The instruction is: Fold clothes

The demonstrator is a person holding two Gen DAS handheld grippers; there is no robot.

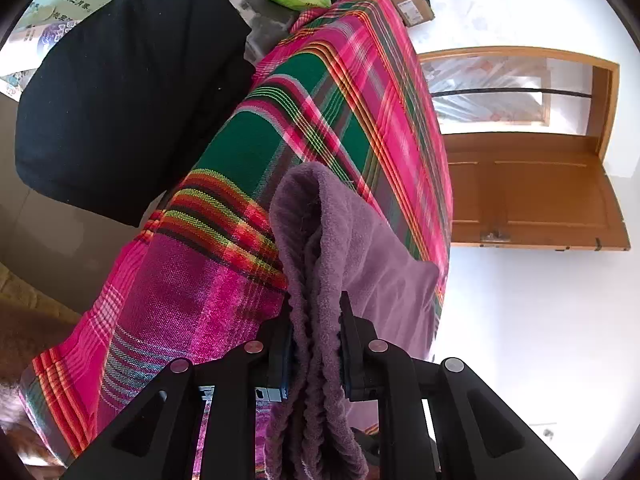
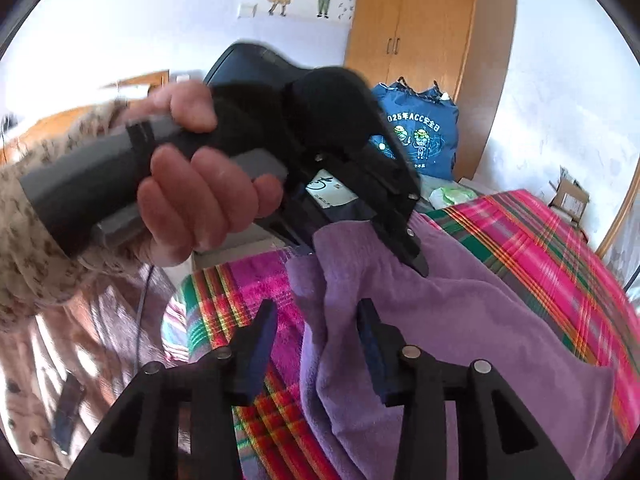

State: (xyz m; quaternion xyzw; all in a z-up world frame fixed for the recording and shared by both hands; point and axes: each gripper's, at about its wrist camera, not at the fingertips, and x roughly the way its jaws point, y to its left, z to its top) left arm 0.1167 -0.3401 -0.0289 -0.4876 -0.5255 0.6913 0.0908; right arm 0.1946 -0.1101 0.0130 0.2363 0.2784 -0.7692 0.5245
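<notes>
With our left claw (image 1: 316,344) pinching the bunched purple towel (image 1: 360,248) and our right claw (image 2: 316,344) open and empty, we should regrip a free corner squarely.

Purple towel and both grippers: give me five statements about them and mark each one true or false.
1. The left gripper has its jaws closed on the bunched purple terry towel. True.
2. The right gripper clamps the towel tightly. False: its jaws stand apart, and the towel lies loose by one jaw.
3. The towel lies over a pink and green plaid bedspread. True.
4. The bedspread is plain white. False: it is plaid in pink, green and orange.
5. In the right wrist view, a bare hand holds the left gripper's handle. True.
</notes>
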